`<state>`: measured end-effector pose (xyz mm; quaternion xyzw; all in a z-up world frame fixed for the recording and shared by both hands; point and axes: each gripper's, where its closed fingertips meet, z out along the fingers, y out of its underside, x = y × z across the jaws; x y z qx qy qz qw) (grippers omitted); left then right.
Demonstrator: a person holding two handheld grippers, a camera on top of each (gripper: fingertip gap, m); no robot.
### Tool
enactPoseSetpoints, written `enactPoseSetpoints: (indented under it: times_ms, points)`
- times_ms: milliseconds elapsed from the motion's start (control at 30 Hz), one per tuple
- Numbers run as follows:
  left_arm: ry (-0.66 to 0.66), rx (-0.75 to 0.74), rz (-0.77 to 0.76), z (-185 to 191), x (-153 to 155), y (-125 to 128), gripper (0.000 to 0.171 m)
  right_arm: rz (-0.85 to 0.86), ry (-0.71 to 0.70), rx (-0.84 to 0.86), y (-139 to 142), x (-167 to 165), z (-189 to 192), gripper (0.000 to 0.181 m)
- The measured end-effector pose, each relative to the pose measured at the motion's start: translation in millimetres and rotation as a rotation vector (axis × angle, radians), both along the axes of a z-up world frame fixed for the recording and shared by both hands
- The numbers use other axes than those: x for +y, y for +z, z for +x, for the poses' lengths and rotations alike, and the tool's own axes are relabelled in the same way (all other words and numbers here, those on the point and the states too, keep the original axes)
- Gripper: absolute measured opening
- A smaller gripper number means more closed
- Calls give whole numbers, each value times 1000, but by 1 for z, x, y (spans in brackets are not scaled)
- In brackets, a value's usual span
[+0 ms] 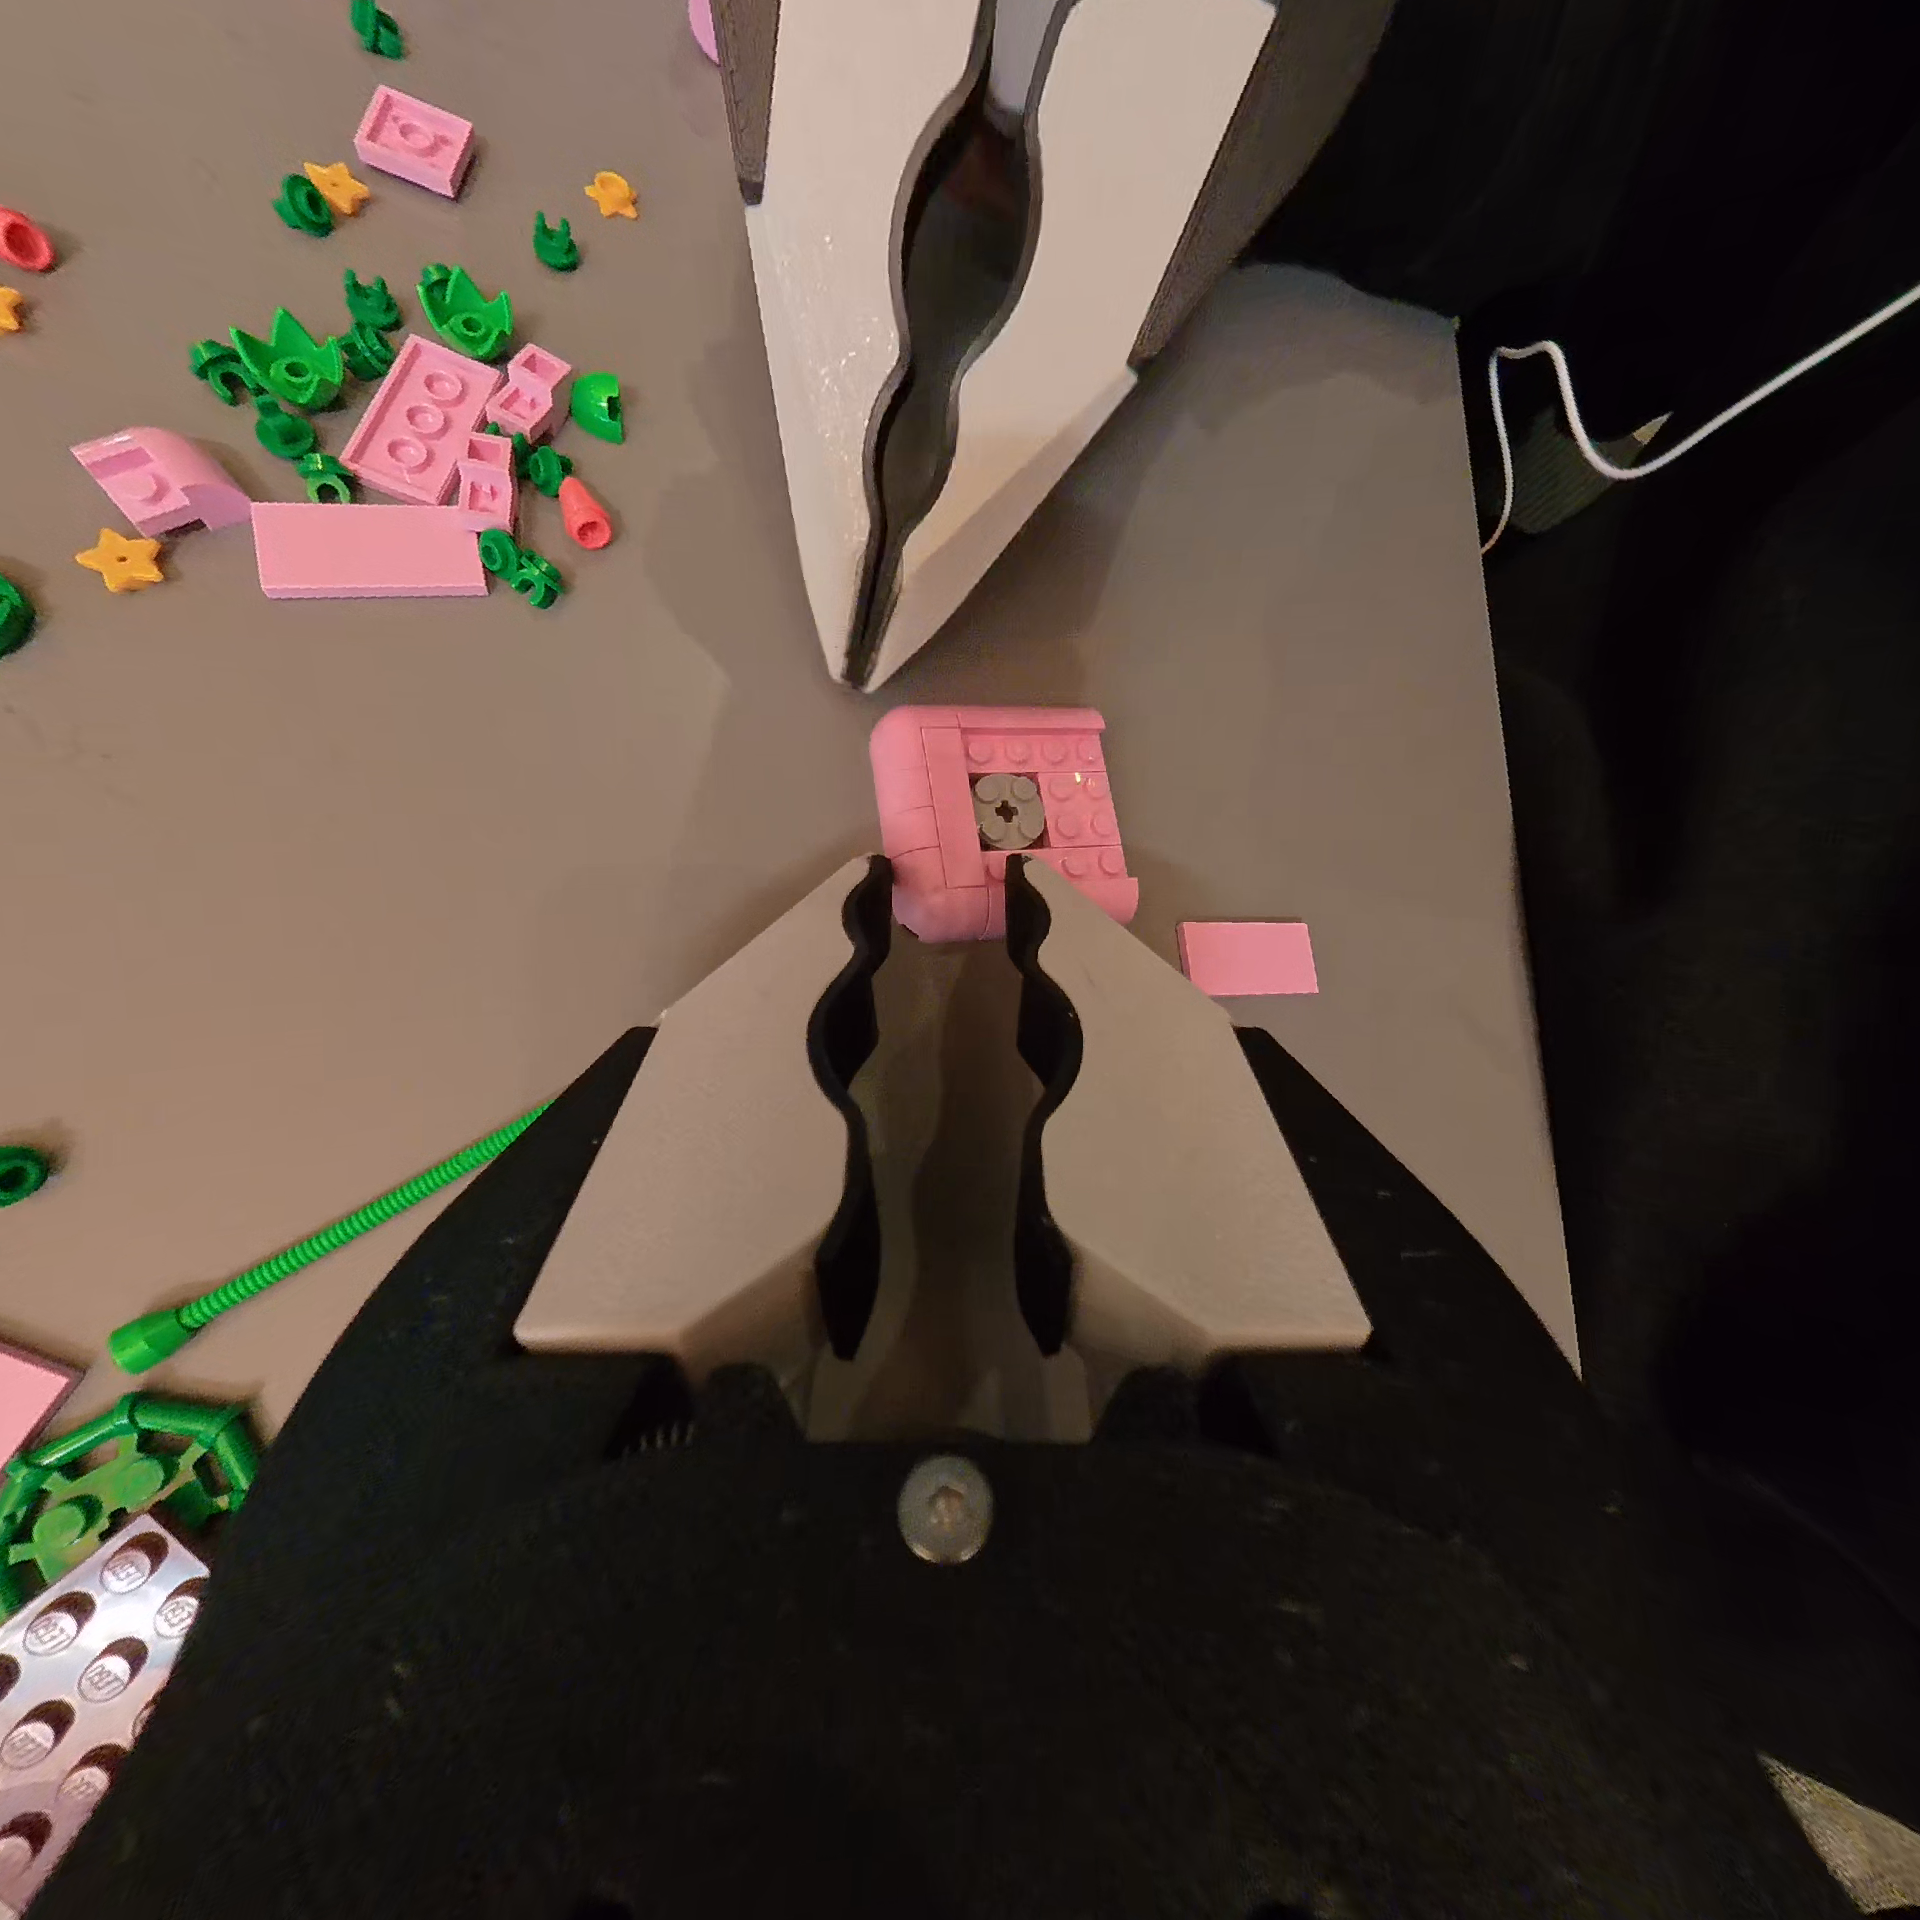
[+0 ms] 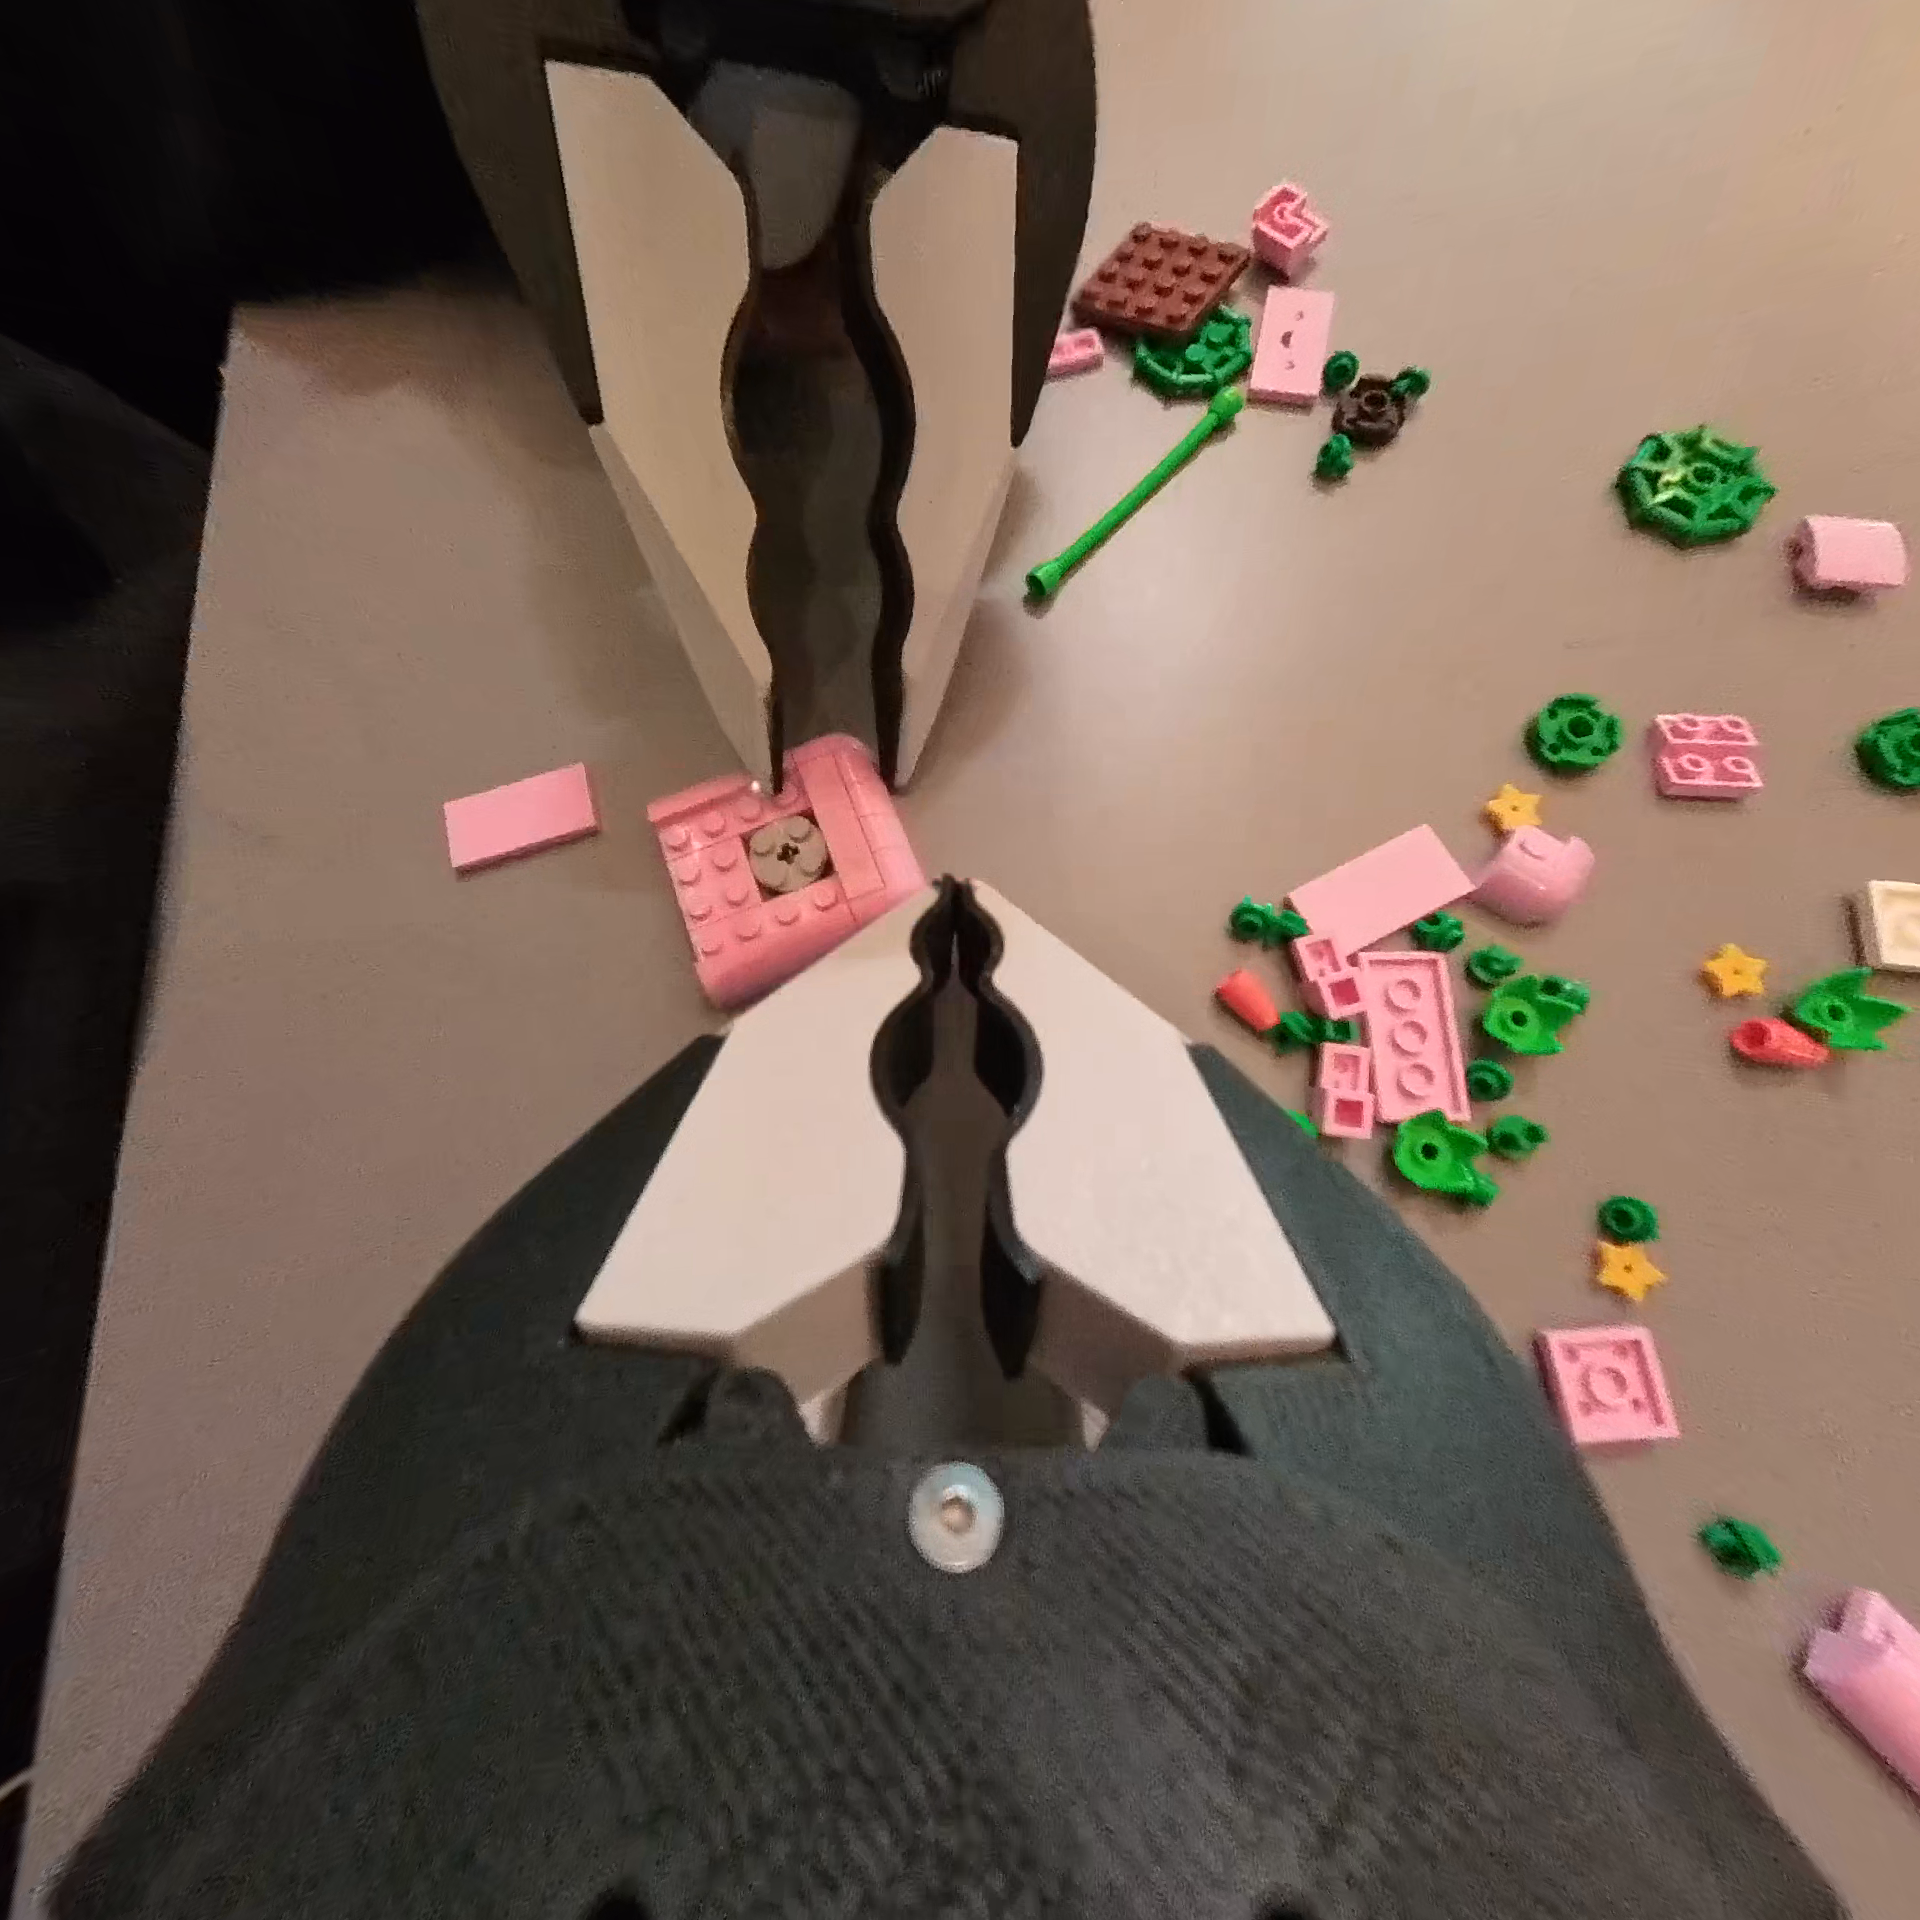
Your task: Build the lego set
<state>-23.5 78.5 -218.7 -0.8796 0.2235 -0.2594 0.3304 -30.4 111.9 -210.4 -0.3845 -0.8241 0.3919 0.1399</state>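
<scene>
The grey table (image 1: 416, 883) is carrying the half-built pink base (image 1: 1003, 821) near its edge, with most of the set lying loose from 9 to 11 o'clock of it in the left wrist view: a pink flat tile (image 1: 364, 551), a studded pink plate (image 1: 421, 431), a green stem (image 1: 332, 1236), leaves and stars, so I'm judging the build as early, with lots left. The left gripper (image 1: 951, 883) is straddling the base's near corner, jaws partly spread and seemingly pinching it, with a gap showing at one tip. The right gripper (image 2: 951, 894) is sitting at 12 o'clock of the base with its tips closed together, holding nothing I can see, while a small pink tile (image 1: 1247, 958) is waiting at 4 o'clock.
</scene>
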Motion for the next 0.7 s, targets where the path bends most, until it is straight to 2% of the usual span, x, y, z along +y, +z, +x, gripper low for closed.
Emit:
enactPoseSetpoints:
  times_ms: [133,267,367,500,700]
  points:
    - [24,9,9,-3,3,0,20,-50,27,41,9,-8,0,0]
    - [46,26,28,-7,6,1,19,-34,26,13,0,-8,0,15]
    - [72,58,56,-13,10,2,18,-68,8,-18,-3,-8,-2,18]
    - [115,84,80,-21,15,3,13,-125,-44,-65,-3,-2,-6,13]
    - [112,77,74,-21,15,3,13,-106,-46,-48,-3,-2,-7,14]
